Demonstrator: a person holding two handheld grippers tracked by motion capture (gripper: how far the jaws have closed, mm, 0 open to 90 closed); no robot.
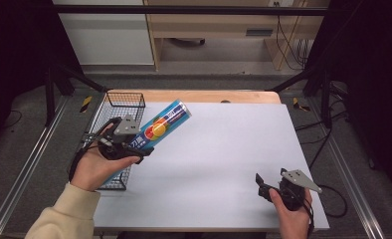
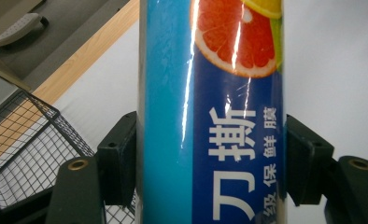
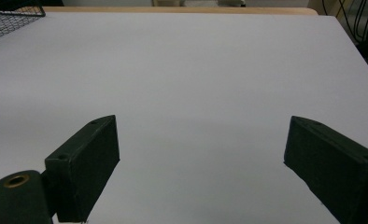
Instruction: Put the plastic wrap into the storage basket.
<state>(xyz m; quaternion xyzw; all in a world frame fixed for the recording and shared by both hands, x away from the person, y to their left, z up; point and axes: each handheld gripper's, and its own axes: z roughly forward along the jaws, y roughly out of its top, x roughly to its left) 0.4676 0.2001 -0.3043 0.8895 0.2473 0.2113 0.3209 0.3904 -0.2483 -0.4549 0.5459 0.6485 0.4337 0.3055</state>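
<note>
2 grippers: left gripper point(image 1: 143, 149) clamped low on blue cling-film tube point(image 1: 165, 123) beside wire basket point(image 1: 115, 102); right gripper point(image 1: 264, 186) gaping, idle. Could tip, being long and glossy.

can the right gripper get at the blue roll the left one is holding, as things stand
Probably yes. The right gripper is open and holds nothing, and bare white table lies between it and the blue roll. The roll's far end sticks out free beyond the left gripper.

In the left gripper view the cling-film tube point(image 2: 212, 112) runs off the top and bottom edges, its ends unseen and its lowest characters cut. The wire basket point(image 2: 28, 140) is clipped at the left edge there, partly hidden behind the jaw.
</note>
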